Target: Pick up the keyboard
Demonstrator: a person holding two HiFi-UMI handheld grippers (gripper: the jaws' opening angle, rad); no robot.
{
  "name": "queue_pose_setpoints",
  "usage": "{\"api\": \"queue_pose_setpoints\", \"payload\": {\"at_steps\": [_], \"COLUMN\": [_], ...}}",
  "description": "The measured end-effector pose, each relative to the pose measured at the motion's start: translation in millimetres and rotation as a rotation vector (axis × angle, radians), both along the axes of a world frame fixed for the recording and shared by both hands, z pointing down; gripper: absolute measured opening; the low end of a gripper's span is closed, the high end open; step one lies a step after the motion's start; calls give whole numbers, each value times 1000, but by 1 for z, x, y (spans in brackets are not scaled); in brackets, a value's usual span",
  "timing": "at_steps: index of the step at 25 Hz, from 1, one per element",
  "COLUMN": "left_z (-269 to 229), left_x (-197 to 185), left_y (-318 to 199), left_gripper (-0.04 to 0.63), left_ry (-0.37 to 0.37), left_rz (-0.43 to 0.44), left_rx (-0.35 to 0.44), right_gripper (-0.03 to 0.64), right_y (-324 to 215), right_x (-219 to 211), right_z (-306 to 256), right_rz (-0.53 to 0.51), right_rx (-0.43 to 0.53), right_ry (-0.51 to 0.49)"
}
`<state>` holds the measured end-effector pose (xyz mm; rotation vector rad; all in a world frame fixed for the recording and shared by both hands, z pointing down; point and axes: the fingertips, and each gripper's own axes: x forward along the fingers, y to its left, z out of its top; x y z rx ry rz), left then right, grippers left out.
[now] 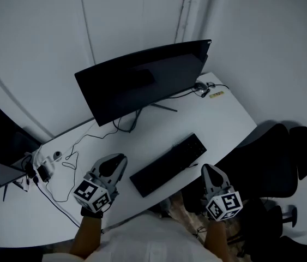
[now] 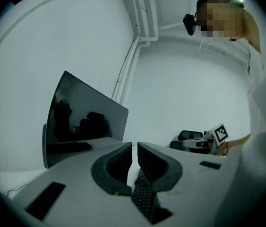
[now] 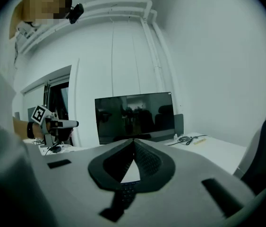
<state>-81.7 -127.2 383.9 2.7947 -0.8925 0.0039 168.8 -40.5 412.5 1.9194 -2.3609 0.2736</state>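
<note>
The keyboard (image 1: 168,165) lies flat and slantwise on the surface (image 1: 227,119), in front of the monitor (image 1: 142,78), between the left gripper (image 1: 118,160) and the right gripper (image 1: 208,171). Both sets of jaws are closed together with nothing between them. Hazard: a gripper advancing with its jaws closed will probably push the keyboard rather than grip it, sliding it toward the near edge.

The left tool (image 1: 121,158) and the right tool (image 1: 206,168) are pale grey, wedge-shaped shells. Behind each sits a white cube printed with black square markers, the left cube (image 1: 93,194) and the right cube (image 1: 224,205). Dark ribbed pads (image 2: 118,167) line the jaws, and dark rectangular slots (image 2: 45,200) mark the grey housing. The person wears a white top (image 1: 153,245) and a black head camera (image 2: 188,23).
</note>
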Motion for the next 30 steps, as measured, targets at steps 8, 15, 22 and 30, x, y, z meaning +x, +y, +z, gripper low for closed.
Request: {"api": "queue_pose_setpoints", "payload": {"at_steps": [8, 15, 22, 30], "left_z": [16, 38, 75, 103], "left_x": [28, 47, 61, 77], "left_y": [-26, -44, -48, -46], "left_gripper": [34, 34, 34, 34], "left_ry": [-18, -31, -24, -44], "left_rz": [-68, -110, -104, -108], "left_rx": [-43, -91, -128, -182], "right_gripper": [5, 20, 31, 71], "right_y": [-68, -110, -133, -140], "right_x": [13, 18, 18, 18], "right_z": [27, 58, 88, 129], "right_rz": [-156, -252, -311, -361], "right_rx": [-53, -124, -185, -269], "right_ry": [-11, -13, -3, 2]}}
